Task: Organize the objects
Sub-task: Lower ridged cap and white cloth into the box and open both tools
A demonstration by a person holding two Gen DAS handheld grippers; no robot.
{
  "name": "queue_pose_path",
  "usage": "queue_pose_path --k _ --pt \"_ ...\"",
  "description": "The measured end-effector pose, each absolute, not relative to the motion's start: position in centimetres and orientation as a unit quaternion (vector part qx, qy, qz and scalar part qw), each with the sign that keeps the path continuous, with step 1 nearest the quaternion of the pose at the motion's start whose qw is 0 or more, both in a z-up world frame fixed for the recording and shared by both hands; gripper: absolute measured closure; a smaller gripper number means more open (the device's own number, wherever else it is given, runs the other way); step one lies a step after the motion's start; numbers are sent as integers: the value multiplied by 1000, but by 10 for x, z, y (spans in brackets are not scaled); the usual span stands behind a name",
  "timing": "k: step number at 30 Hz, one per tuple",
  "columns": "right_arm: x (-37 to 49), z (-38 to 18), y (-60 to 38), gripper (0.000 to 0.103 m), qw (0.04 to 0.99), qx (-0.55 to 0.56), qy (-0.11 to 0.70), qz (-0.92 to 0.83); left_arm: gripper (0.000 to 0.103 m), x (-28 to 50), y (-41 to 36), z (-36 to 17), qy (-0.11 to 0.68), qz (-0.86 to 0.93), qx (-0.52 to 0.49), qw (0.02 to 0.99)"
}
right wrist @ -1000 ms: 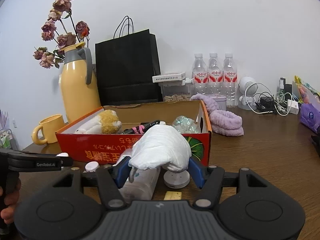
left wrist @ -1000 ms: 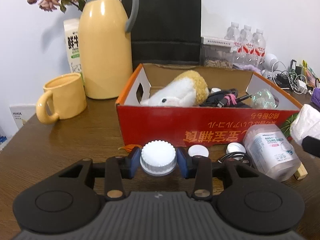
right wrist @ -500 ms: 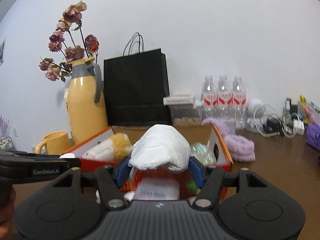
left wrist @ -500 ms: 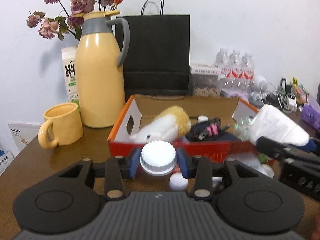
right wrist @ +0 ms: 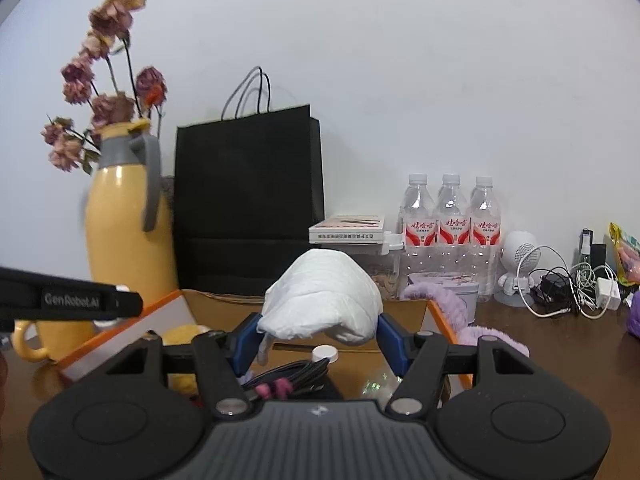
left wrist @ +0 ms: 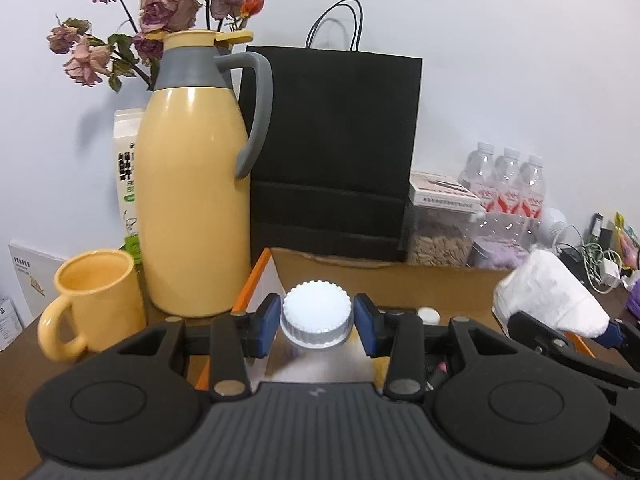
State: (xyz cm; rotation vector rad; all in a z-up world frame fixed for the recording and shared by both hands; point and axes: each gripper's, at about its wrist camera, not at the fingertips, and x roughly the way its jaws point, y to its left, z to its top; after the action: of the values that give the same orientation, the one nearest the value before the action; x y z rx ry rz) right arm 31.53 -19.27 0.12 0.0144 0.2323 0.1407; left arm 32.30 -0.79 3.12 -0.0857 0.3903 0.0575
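Observation:
My left gripper [left wrist: 316,322] is shut on a white ribbed cap [left wrist: 316,310], held above the near left corner of the open cardboard box [left wrist: 256,276] with orange edges. My right gripper [right wrist: 318,338] is shut on a white crumpled padded bundle [right wrist: 320,300] over the box [right wrist: 120,332]. Inside the box lie a black cable with pink ties [right wrist: 288,376], a small white lid [right wrist: 325,354] and a yellow plush [right wrist: 184,332]. The bundle [left wrist: 548,296] also shows at the right of the left wrist view, and a left finger [right wrist: 72,300] at the left of the right wrist view.
Behind the box stand a yellow thermos jug [left wrist: 192,200] with dried roses, a yellow mug [left wrist: 96,296], a black paper bag [left wrist: 332,152], a clear food container [left wrist: 440,240] and three water bottles [right wrist: 452,224]. Purple fluffy items [right wrist: 480,336] and tangled chargers [right wrist: 568,288] lie to the right.
Both grippers rose and moved forward from in front of the box to over it, still holding their loads. The small items on the table before the box dropped out of view.

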Motion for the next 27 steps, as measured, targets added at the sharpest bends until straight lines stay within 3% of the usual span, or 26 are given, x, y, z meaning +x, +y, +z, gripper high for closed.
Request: queue_pose_path --k 5,8,9,11,12,27 --pt "346 -5 -193 41 984 -7 163 75 62 354 -7 24 207 18 -35 978" --pt "356 -9 -190 22 978 -21 192 80 58 362 -8 17 215 12 -29 976" --pt "359 -11 -189 14 975 -27 202 82 52 364 -8 15 216 10 -28 976" --pt "359 -14 -186 7 972 -33 214 87 6 364 -9 13 213 9 -26 977" --pt "358 -15 -186 2 972 -34 217 88 0 363 -9 12 206 11 -26 978" --pt "356 -12 -189 0 973 -33 218 71 0 356 -11 13 196 12 -30 980"
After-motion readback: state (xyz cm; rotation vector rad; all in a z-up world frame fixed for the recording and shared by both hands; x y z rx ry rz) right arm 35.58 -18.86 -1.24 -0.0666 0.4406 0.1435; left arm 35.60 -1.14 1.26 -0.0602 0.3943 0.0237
